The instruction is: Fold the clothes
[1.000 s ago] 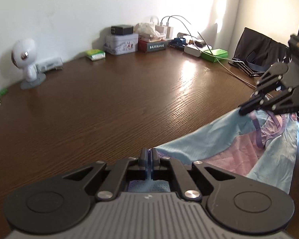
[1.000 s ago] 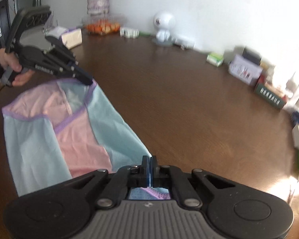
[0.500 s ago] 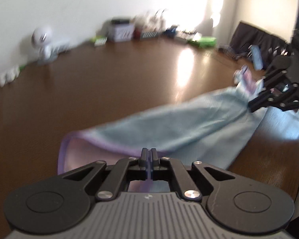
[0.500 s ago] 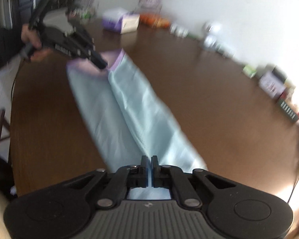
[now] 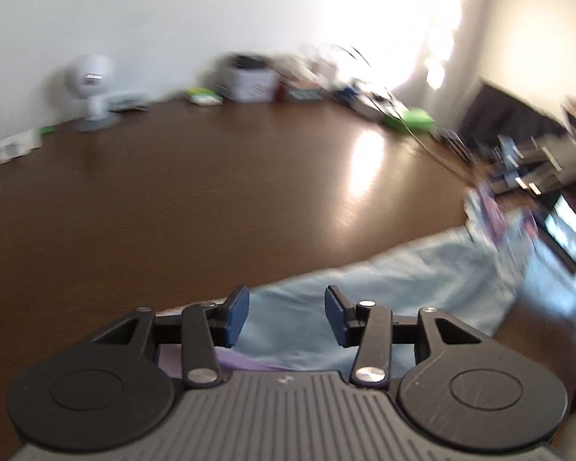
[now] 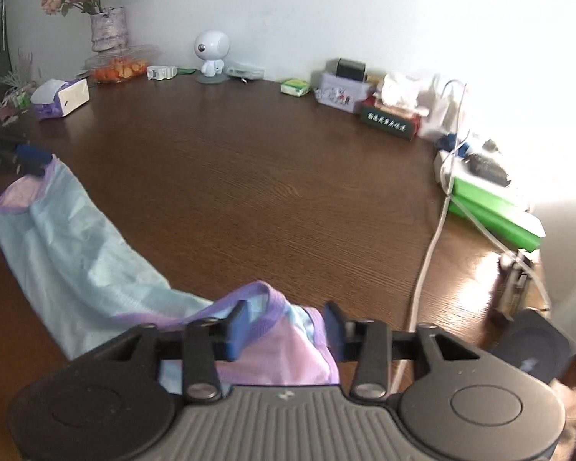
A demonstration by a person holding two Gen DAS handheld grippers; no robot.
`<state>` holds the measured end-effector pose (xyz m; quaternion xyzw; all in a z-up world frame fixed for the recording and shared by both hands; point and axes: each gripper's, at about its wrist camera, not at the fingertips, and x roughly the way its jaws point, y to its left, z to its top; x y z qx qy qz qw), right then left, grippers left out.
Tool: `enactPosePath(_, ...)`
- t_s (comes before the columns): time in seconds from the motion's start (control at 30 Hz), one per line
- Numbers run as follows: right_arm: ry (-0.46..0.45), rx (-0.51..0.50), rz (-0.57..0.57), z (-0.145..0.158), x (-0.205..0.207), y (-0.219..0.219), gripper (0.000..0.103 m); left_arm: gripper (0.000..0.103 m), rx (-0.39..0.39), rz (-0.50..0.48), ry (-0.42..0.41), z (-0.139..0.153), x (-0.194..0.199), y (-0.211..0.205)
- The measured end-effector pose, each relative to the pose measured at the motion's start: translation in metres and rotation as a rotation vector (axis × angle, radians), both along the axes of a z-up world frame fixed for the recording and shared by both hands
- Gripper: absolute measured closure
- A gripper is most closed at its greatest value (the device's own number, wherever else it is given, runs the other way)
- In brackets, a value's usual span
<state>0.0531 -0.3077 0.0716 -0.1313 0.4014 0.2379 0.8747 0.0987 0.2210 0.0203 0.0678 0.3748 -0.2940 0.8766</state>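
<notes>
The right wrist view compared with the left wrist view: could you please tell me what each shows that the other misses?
Only the right wrist view shows the flower vase, the tissue box and the garment's pink panel. Only the left wrist view shows the dark chair, blurred. Both show the wooden table, the white robot figurine, the light blue garment and open fingers.

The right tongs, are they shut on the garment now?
No, the right tongs are open, with a clear gap between the pads, and the garment lies loose on the table.
</notes>
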Motion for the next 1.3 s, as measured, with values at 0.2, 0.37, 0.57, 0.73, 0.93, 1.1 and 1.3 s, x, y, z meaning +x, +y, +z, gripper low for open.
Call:
enactPosePath(0.2, -0.101, -0.085, -0.01, -0.008, -0.026, 0.009, 0.097, 0.058, 0.033, -0.009, 0.021, -0.015, -0.008, -0.005)
enactPosePath(0.37, -0.269, -0.265, -0.032, -0.015, -0.116, -0.004, 0.097, 0.057, 0.055, -0.005, 0.023, -0.018, -0.022, -0.006)
enactPosePath(0.57, -0.246, -0.297, -0.041, -0.05, -0.16, 0.005, 0.088, 0.051, 0.083, -0.015, 0.073, -0.011, -0.02, -0.009)
enactPosePath(0.73, -0.303, 0.023, -0.048, -0.007, -0.175, -0.017, 0.053, 0.051, 0.023, 0.053, 0.044, 0.007, -0.019, -0.009)
enactPosePath(0.93, -0.204, 0.25, -0.175, -0.021, -0.12, 0.016, 0.067, 0.05, 0.118, 0.061, 0.054, -0.013, -0.016, -0.048)
enactPosePath(1.1, -0.135, 0.073, -0.149, -0.054, -0.119, 0.029, 0.073, 0.033, 0.136, 0.163, 0.013, -0.02, -0.033, -0.049)
enactPosePath(1.3, -0.137, 0.236, -0.189, -0.045, -0.122, -0.005, 0.067, 0.03, 0.12, 0.229, 0.02, -0.015, -0.042, -0.039)
